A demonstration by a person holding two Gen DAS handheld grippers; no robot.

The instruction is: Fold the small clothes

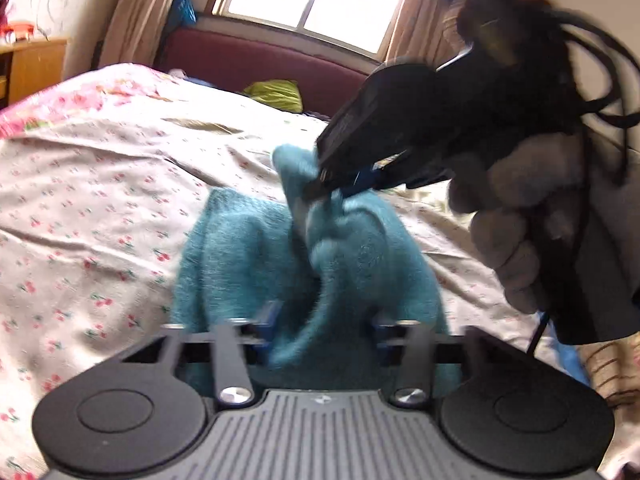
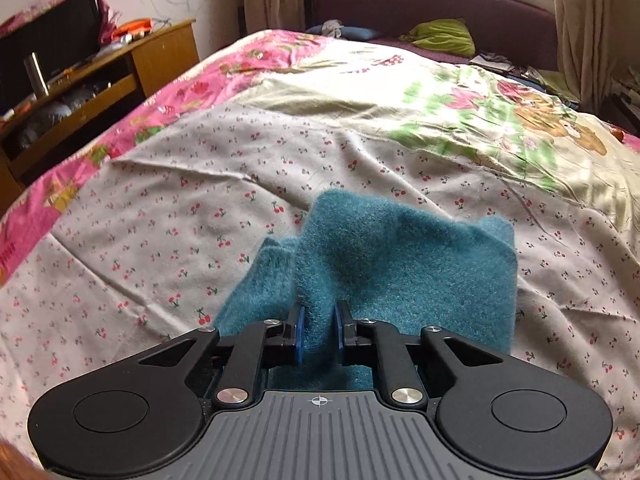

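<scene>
A small fuzzy teal garment point(image 1: 248, 248) lies bunched on the bed. In the left wrist view my left gripper point(image 1: 324, 324) has a fold of it filling the gap between its blue pads point(image 1: 267, 318), which touch the cloth on both sides. My right gripper point(image 1: 318, 189), held by a gloved hand point(image 1: 512, 240), comes in from the upper right and pinches a raised corner of the garment. In the right wrist view the right gripper point(image 2: 319, 330) is shut on a ridge of the teal garment point(image 2: 400, 256), which spreads out ahead of it.
The bed carries a cherry-print sheet point(image 2: 200, 216) with a pink floral border point(image 2: 120, 136). A dark red headboard point(image 1: 256, 56) and a green cloth point(image 1: 276, 94) lie beyond. A wooden cabinet point(image 2: 120, 68) stands left of the bed. Cables point(image 1: 600, 80) hang from the right gripper.
</scene>
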